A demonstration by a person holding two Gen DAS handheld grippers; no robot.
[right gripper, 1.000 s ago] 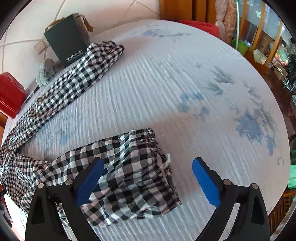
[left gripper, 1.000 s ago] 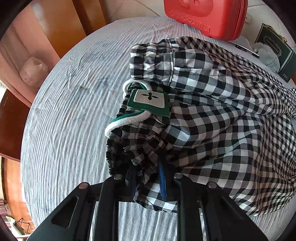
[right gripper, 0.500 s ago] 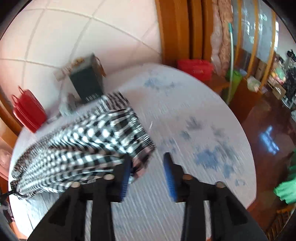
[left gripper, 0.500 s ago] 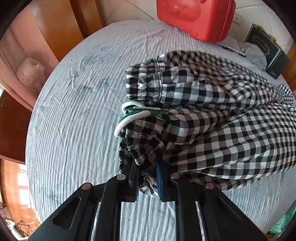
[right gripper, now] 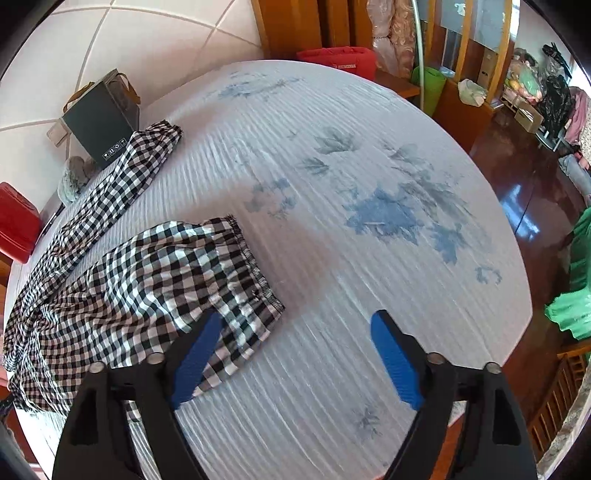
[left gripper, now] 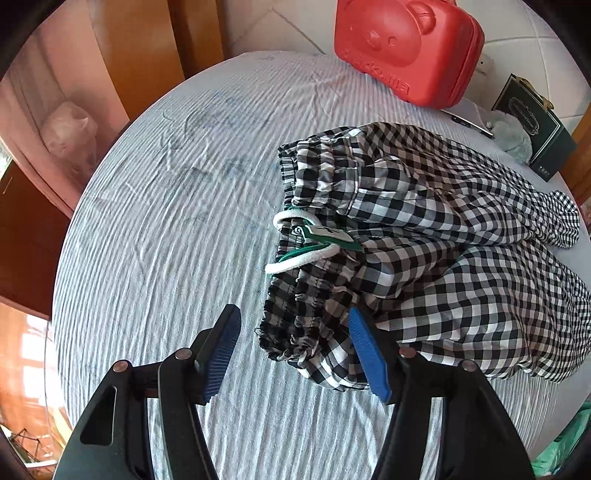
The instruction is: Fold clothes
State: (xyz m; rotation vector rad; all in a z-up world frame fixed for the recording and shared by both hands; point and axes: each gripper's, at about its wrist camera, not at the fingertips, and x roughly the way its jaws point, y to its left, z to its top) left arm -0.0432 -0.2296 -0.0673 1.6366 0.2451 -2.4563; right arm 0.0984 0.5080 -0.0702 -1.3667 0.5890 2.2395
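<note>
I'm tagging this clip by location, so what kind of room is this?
Most likely a bedroom in a home. The black-and-white checked garment lies on a bed with a pale blue ribbed sheet, a red hard-shell suitcase sits at its far edge, and wooden furniture stands beyond.

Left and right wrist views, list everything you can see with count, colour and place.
Checked black-and-white trousers: one, spread on bed, waistband bunched near left gripper.
Pale blue striped bedsheet: one, covers bed.
Red hard plastic case: one, at bed's far edge.
Dark green gift bag: one, against wall.
Grey plush toy: one, beside bag.
Left gripper: black with blue pads, jaws just opened, waistband between, unpressed.
Right gripper: same, just opened wide, holding nothing.
</note>
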